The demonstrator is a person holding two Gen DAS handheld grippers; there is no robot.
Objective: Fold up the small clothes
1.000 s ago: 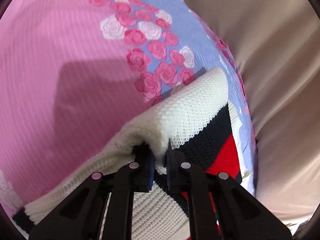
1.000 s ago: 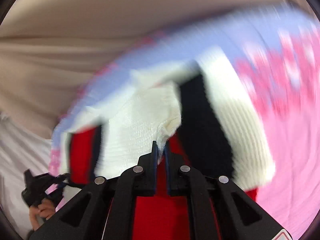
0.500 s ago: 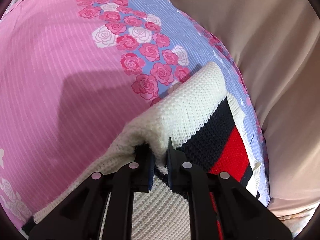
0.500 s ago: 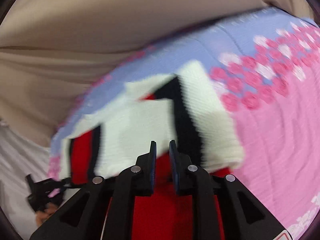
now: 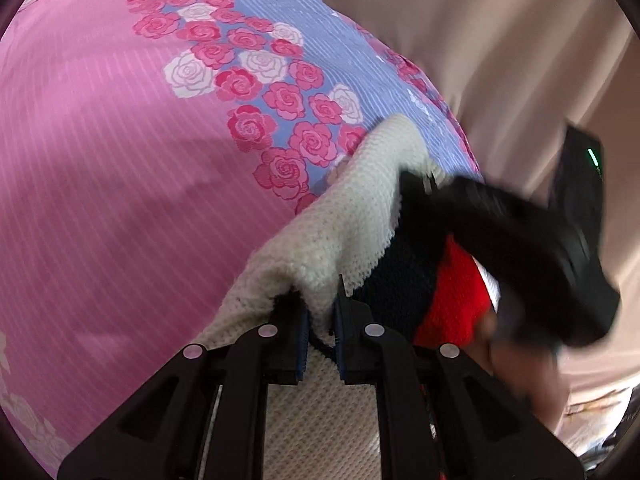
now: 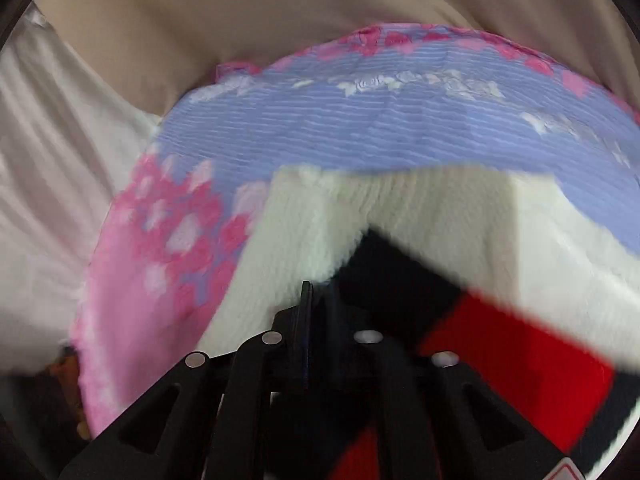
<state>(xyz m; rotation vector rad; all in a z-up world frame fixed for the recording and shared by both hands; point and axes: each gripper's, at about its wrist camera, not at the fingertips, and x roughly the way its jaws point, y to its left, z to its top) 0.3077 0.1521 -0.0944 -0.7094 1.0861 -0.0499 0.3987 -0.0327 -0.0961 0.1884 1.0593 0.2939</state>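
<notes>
On the pink rose-print bedspread (image 5: pixel 100 168), near its lilac border and the beige sheet (image 5: pixel 500 60) beyond, lies the sweater (image 5: pixel 348 216), a cream knit with black and red blocks, partly folded; its cream band runs up and away from the left gripper (image 5: pixel 320 300) toward the lilac edge, so the long axis of that fold lies roughly along the line the gripper points; the left jaws are clenched on a bunched ridge of the cream knit, with cloth plainly filling the narrow gap between the pads; the right gripper (image 6: pixel 316 300), seen blurred in the left view as a dark shape over the sweater's far right side above the red patch, has its jaws pressed together after closing within the last moments; in its own view the fingers meet with no cloth visible between them, and the cream edge sits just past the tips, the black and red blocks to their right; I judge the fold is midway, the left hand anchoring one end while the right has come to the far end without yet taking hold; the next move likely turns on the right jaws parting and catching the cream edge ahead, since that hand is the nearer to the free corner.
</notes>
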